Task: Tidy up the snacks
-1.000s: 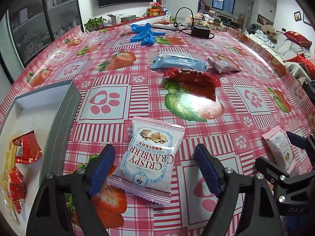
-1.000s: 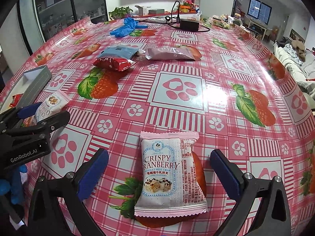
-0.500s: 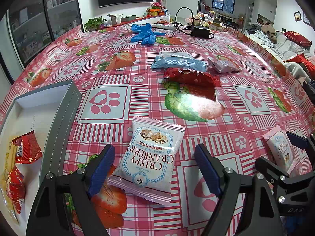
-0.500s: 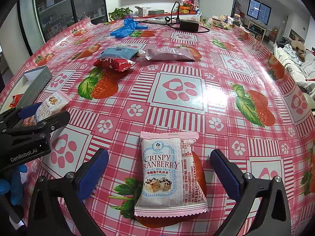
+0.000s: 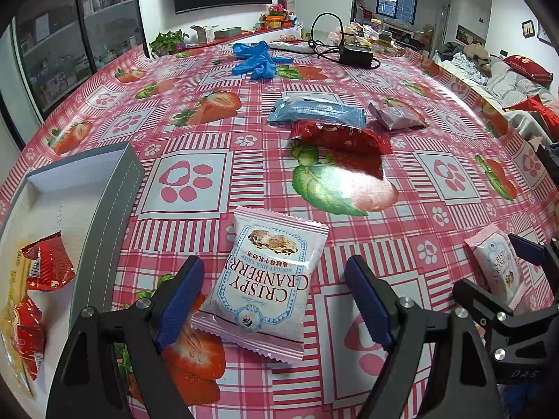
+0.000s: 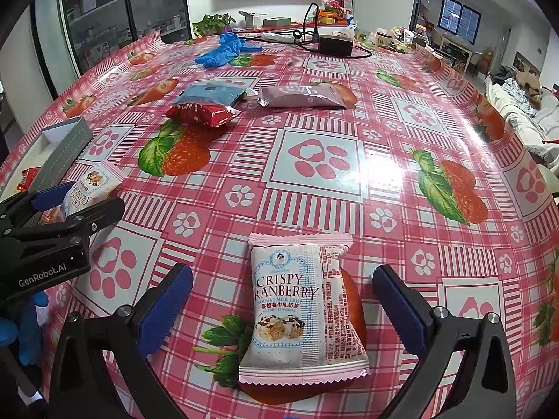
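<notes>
Left gripper [image 5: 272, 296]: released, jaws astride cranberry packet [image 5: 267, 279], just right of grey box [image 5: 108, 216].
Right gripper [image 6: 283, 303]: released, straddling second packet [image 6: 300, 307].
Risk: slick wrappers may slip when pinched.

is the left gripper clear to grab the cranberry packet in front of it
Probably yes. The left gripper stands open with the cranberry packet lying flat between its fingers, nothing on top or across it. The grey box sits off to the side, apart.
</notes>
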The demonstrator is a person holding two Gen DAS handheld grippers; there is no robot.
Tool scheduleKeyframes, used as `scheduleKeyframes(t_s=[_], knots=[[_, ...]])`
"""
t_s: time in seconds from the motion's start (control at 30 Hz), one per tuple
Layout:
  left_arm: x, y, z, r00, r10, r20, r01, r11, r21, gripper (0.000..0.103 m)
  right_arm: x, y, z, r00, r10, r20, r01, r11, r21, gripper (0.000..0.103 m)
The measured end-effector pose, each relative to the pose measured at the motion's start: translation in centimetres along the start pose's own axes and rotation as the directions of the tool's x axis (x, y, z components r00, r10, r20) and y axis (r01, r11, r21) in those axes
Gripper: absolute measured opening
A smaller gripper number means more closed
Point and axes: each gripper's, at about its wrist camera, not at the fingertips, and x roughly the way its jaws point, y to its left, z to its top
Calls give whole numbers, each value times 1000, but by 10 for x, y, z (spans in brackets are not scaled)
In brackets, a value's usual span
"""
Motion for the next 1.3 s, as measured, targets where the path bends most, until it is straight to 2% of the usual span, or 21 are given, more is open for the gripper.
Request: scheduleKeyframes(t_s=[1.03, 1.3], knots=[[0, 0, 0, 1000, -2, 0, 2, 1000, 0, 85, 1, 1, 1, 1000, -24, 5, 24, 999, 21, 103], [3, -3, 0, 1000, -26, -14, 26, 999, 19, 96, 1, 3, 1, 999, -40, 2, 40, 998, 38, 103]])
